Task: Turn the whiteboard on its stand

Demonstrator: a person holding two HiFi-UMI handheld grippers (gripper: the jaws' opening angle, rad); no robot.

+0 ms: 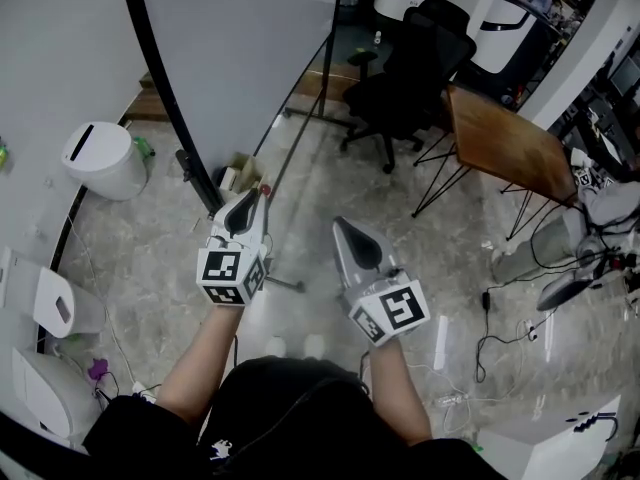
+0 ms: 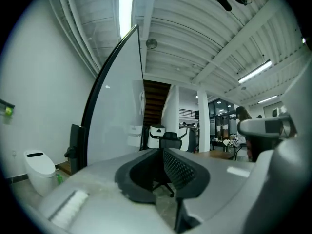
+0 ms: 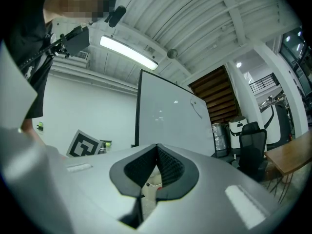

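The whiteboard (image 1: pixel 240 48) stands upright at the upper left of the head view, its black frame edge (image 1: pixel 165 88) nearest me and its stand's thin pole (image 1: pixel 305 98) slanting down to the floor. Just below the board's lower corner my left gripper (image 1: pixel 245 206) hangs, shut, with nothing between its jaws and no contact with the frame. To its right my right gripper (image 1: pixel 350 233) is also shut and empty. The left gripper view shows the whiteboard (image 2: pixel 117 111) rising ahead of the left gripper (image 2: pixel 163 152). In the right gripper view the whiteboard (image 3: pixel 165 116) stands beyond the right gripper (image 3: pixel 157 147).
A white bin (image 1: pixel 100 158) sits by the wall at the left, with white units (image 1: pixel 40 303) below it. A black office chair (image 1: pixel 415 68) and a wooden table (image 1: pixel 500 133) stand behind the board at the right. Cables (image 1: pixel 500 338) trail over the marble floor.
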